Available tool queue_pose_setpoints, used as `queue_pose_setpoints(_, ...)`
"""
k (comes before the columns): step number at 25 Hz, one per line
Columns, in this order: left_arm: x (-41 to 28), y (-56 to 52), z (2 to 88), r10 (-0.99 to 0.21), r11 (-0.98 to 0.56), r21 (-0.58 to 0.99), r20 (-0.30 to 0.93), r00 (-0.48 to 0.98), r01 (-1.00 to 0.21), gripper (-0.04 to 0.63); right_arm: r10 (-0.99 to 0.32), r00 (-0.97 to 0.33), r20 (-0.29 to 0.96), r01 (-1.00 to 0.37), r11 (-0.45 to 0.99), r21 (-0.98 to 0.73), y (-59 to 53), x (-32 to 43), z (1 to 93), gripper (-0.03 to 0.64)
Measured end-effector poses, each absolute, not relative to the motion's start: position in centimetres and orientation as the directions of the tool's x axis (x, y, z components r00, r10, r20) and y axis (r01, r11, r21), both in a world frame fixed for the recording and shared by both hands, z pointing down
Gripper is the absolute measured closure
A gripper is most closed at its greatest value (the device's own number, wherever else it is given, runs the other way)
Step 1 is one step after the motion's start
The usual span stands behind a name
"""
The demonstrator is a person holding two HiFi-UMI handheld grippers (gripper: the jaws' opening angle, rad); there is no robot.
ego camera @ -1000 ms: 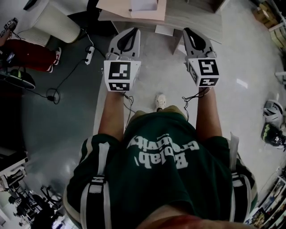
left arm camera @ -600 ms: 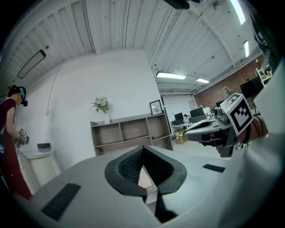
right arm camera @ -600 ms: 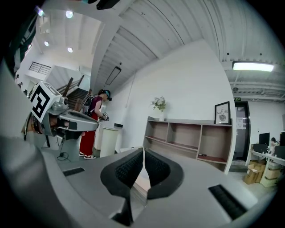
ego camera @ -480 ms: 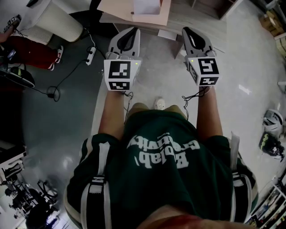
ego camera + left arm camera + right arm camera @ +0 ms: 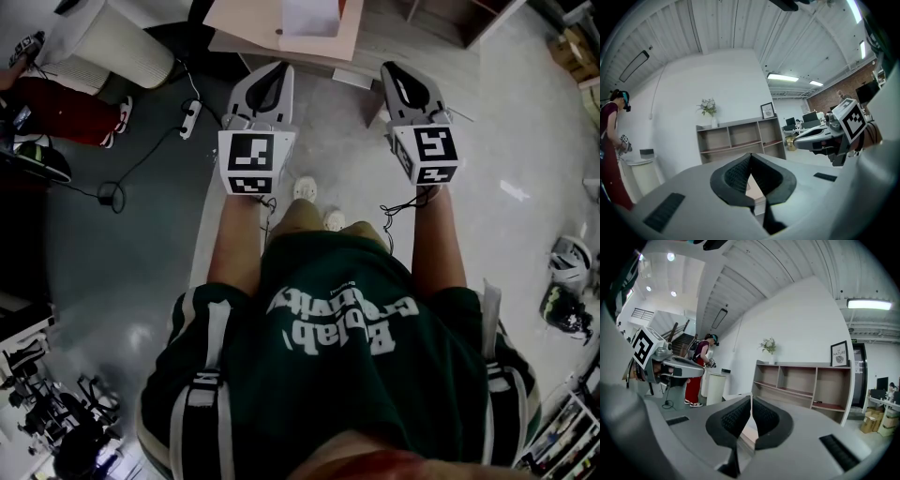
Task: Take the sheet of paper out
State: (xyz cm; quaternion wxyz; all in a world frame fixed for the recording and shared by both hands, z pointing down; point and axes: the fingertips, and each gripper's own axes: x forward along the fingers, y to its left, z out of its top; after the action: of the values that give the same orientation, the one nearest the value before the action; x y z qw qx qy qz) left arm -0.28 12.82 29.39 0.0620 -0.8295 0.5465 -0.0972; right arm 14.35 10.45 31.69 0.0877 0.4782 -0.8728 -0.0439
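Spreading under everything, the grey floor (image 5: 122,272) filled most of the head view, with the wearer's green shirt (image 5: 347,347) across the lower half. Against the white wall ahead stood a long open shelf unit (image 5: 811,380), a potted plant (image 5: 768,345) on top of it and a framed picture (image 5: 839,354) at its right end. A white ribbed bin (image 5: 112,42) stood at the upper left, beside another person in red trousers (image 5: 66,112).

At the top edge lay a pale pink board (image 5: 244,23) on a wood-grain table (image 5: 412,42). The sheet of paper (image 5: 309,17), white, lay on that board, ahead of both grippers and apart from them.

The left gripper (image 5: 751,155) was held about level, its black ribbed jaws clenched tip to tip with nothing between them. The right gripper (image 5: 751,399), alongside it, was likewise clamped together and empty.

Smaller things lay below: two pale shoes (image 5: 305,187) between the forearms, and a white power strip (image 5: 190,117) with its black cable (image 5: 141,164) trailing left.
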Motion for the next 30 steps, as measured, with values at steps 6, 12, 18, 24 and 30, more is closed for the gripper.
queue_pose_setpoints(6, -0.8, 8.1, 30.6, -0.911, -0.413, -0.204, 0.101, 0.4, -0.888, 0.577, -0.845, -0.521, 0.12, -0.83, 0.534, 0.158, 6.3, 13.4, 32.9, 0.58)
queue_pose_setpoints(12, -2.1, 0.3, 30.7, -0.899, -0.437, -0.197, 0.1, 0.425, -0.878, 0.577, -0.852, -0.509, 0.127, -0.836, 0.524, 0.165, -1.1, 11.7, 32.8, 0.58)
queue_pose_setpoints(18, -3.9, -8.1, 30.1, -0.886, -0.464, -0.205, 0.098, 0.453, -0.862, 0.577, -0.861, -0.496, 0.114, -0.85, 0.508, 0.137, -9.2, 9.7, 31.9, 0.58)
queue_pose_setpoints(24, -5.8, -15.1, 30.0, -0.867, -0.499, -0.209, 0.111, 0.487, -0.841, 0.577, -0.874, -0.468, 0.128, -0.866, 0.483, 0.13, -15.8, 7.5, 32.0, 0.58)
queue_pose_setpoints(30, -7.9, -20.2, 30.4, -0.853, -0.522, -0.194, 0.111, 0.51, -0.831, 0.577, -0.887, -0.437, 0.148, -0.882, 0.455, 0.127, -20.5, 5.4, 32.6, 0.58)
